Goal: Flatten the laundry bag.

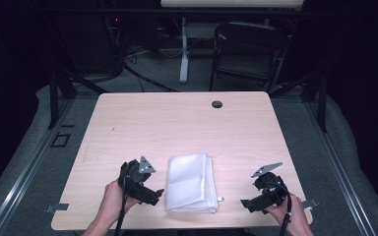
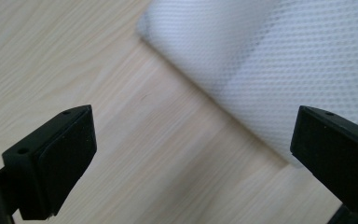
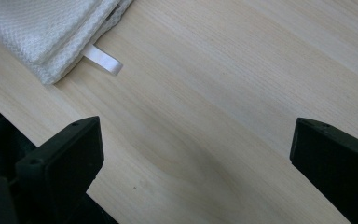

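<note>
The folded white towel (image 1: 191, 182) lies flat near your edge of the worktop (image 1: 177, 123), between your two hands, with its long side running away from you. This middle place lets each gripper reach one side of it without crossing the other.

Your left gripper (image 1: 153, 195) rests just beside the towel's left edge, its jaws spread wide and holding nothing. In the left gripper view the mesh cloth (image 2: 279, 65) sits ahead of the jaws, so I judge you are aimed to take that edge.

Your right gripper (image 1: 248, 204) is a little apart from the towel's right side, also spread and empty. In the right gripper view the corner of the towel (image 3: 42, 32) and its small white hanging loop (image 3: 103, 60) are up and to the left (not yet between the jaws). The stacked layers show there, so a grasp must catch the layer you want.
</note>
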The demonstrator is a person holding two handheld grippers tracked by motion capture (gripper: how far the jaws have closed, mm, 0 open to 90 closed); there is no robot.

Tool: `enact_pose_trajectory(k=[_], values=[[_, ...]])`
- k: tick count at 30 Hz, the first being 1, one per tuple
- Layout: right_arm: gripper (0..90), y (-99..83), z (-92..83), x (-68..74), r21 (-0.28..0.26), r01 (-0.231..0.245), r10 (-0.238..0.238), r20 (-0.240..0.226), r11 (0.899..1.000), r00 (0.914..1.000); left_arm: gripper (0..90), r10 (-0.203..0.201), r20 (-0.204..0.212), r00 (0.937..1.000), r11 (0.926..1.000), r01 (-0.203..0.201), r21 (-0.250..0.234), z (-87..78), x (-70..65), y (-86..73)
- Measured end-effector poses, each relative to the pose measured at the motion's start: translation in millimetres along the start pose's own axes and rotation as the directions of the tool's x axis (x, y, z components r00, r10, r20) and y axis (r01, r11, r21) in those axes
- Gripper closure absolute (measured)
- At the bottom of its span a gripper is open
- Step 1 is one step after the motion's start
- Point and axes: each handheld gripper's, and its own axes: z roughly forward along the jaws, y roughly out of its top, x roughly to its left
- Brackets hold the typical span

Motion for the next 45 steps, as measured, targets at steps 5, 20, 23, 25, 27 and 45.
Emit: enact_pose_trajectory(k=[5,20,23,25,27,45], values=[[3.6,3.9,1.9,1.0,0.029,0.019,-0.019,-0.002,0.999,0.9998,1.1,0.03,0.051,0.9982,0.9995,-0.03,-0.006,9.4,-14.6,8.7],[6.3,5.9,4.3,1.6,0.038,0.02,-0.02,-0.009,0.999,0.9998,9.9,0.167,0.152,0.9742,0.9856,-0.169,0.003,32.2,-54.8,26.7],[6.6,6.4,5.4,2.6,0.037,0.018,-0.018,-0.019,0.999,0.9997,14.9,0.201,0.169,0.965,0.9789,-0.204,0.005,38.3,-63.6,31.9],[6.9,6.4,5.5,3.1,0.034,0.019,-0.018,-0.026,0.999,0.9995,17.0,0.22,0.166,0.9613,0.9741,-0.225,0.016,43.1,-69.0,34.8],[7.0,5.9,6.3,3.8,0.021,0.009,-0.008,-0.028,1.0,0.9996,19.1,0.237,0.173,0.9559,0.9696,-0.244,0.019,48.4,-73.5,37.3],[10.1,6.6,10.8,7.2,0.058,0.031,-0.028,-0.048,0.998,0.9984,40.2,0.363,0.19,0.9121,0.9167,-0.386,0.102,84.0,-93.7,38.8]])
